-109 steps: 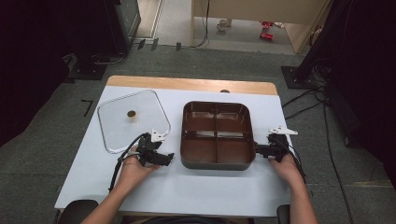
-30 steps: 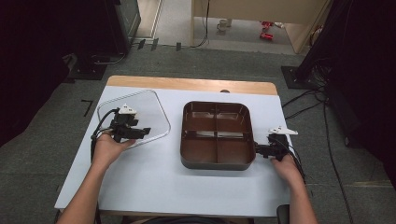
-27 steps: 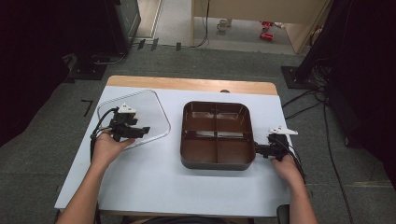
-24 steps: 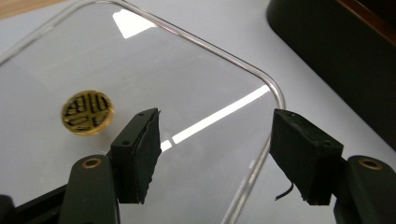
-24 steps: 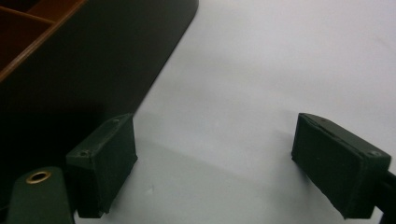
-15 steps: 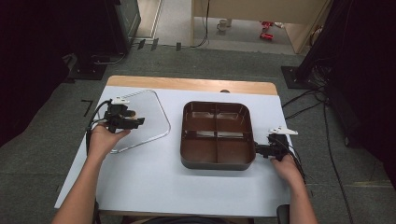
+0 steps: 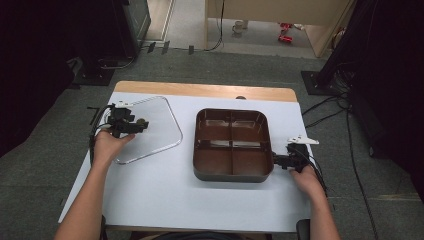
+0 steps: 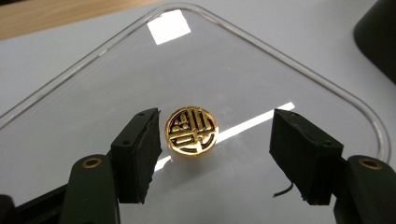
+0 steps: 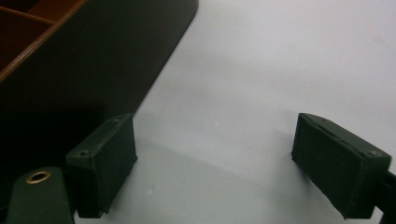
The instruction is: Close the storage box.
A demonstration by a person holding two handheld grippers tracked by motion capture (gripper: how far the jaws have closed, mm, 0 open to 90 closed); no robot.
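Left gripper view: the left gripper [image 8: 215, 140] stands apart around the lid [image 8: 261, 79]'s knob [image 8: 192, 130], off-centre; closing might skew the lid. Right gripper [image 9: 215, 163] gapes beside the tray [image 9: 93, 56], apparently touching nothing.

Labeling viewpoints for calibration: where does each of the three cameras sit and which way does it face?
High view: above the person's side, looking forward and down on the table; both forearms, left tool, right tool.
Left gripper view: rides the left tool, looking down on the clear lid and gold knob; open jaws flank the knob.
Right gripper view: rides the right tool, facing the table beside the brown tray; open jaws.
Shared: lid, tray in the high view.
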